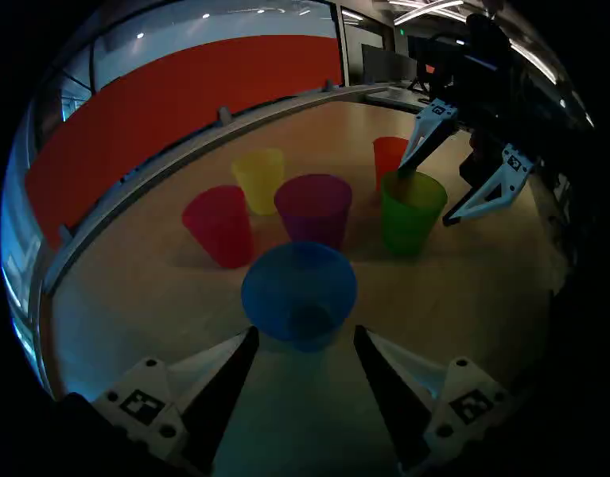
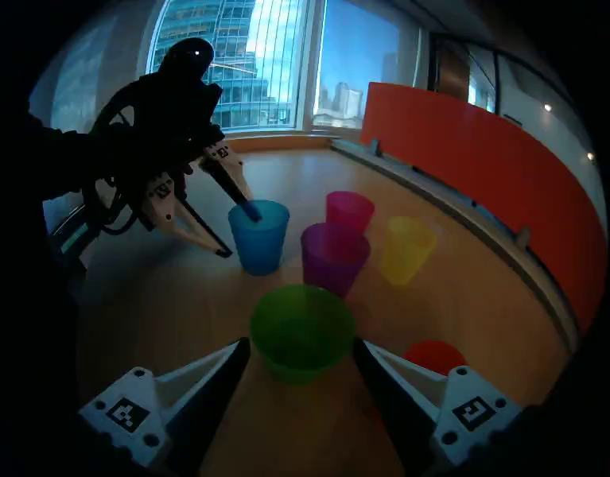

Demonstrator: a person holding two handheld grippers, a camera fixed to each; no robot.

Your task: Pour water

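Note:
A blue cup (image 1: 300, 292) stands upright on the wooden table between the fingers of my left gripper (image 1: 305, 334), which is open around its base. A green cup (image 2: 302, 330) stands the same way between the fingers of my right gripper (image 2: 302, 343), also open. Each view shows the other gripper farther off: the right gripper (image 1: 425, 195) straddles the green cup (image 1: 413, 213), and the left gripper (image 2: 238, 232), held by a dark-sleeved hand, straddles the blue cup (image 2: 259, 237). I cannot tell whether either cup holds water.
Between the two cups stand a purple cup (image 1: 313, 209), a yellow cup (image 1: 259, 179) and a red cup (image 1: 219, 225). An orange-red cup (image 1: 389, 159) stands behind the green one. A red partition wall (image 1: 185, 103) runs along the table's edge.

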